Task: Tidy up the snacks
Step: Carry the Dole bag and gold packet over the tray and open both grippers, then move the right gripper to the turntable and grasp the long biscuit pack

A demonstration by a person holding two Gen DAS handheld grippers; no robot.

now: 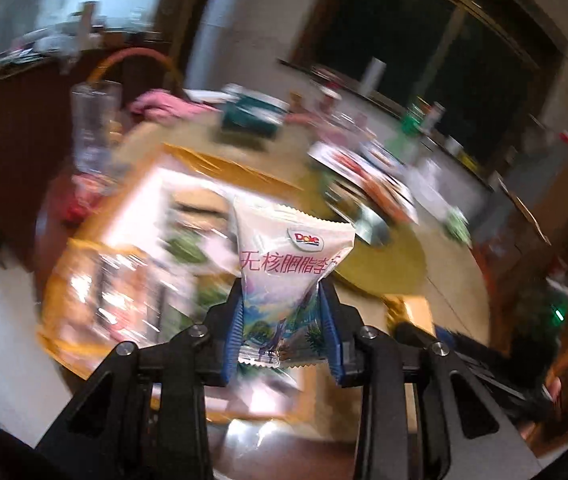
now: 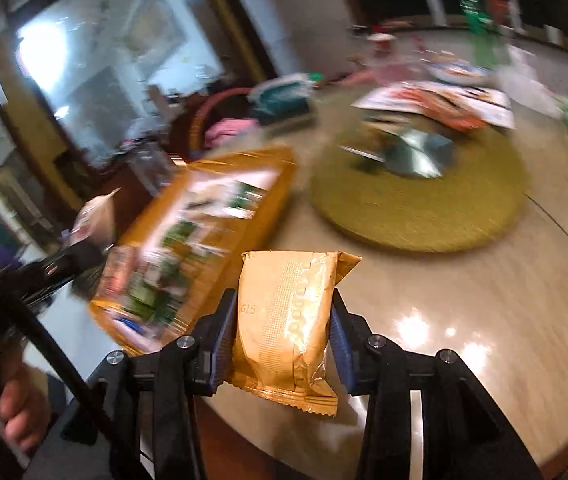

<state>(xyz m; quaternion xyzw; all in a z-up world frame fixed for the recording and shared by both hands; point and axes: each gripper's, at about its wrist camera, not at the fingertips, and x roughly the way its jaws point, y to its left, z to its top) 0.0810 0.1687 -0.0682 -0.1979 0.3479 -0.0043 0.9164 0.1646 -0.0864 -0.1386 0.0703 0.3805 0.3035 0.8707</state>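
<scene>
Your left tongs (image 1: 282, 320) are clamped on a white snack pouch (image 1: 290, 268), held up off the table (image 1: 436, 280) above the orange box (image 1: 132, 264). The pouch has a "Dole" badge and pink Chinese lettering you can read fine, with a painted landscape lower down.

Your right tongs (image 2: 284, 332) are pinching a gold snack packet (image 2: 288, 320) by its sides, upright, hanging over the near rim of the table (image 2: 484, 300). It has "G15" stamped on the left side; the shiny vertical lettering is too glared to read.

Room-wise: the orange box (image 2: 200, 240) sits at the table's left edge, snacks piled inside, all blurred. Just right of it is the round yellow-green mat (image 2: 424, 208) with a silvery wrapper (image 2: 420, 152) on it. The stretch of table near you on the right is bare, polished stone with light glare. Farther back it's cluttered: flat printed packets (image 2: 436, 104), a teal box (image 2: 284, 100) and a basket with pink cloth (image 2: 228, 128) at the far left edge. The other gripper's dark arm (image 2: 56, 272) pokes in from the left.
</scene>
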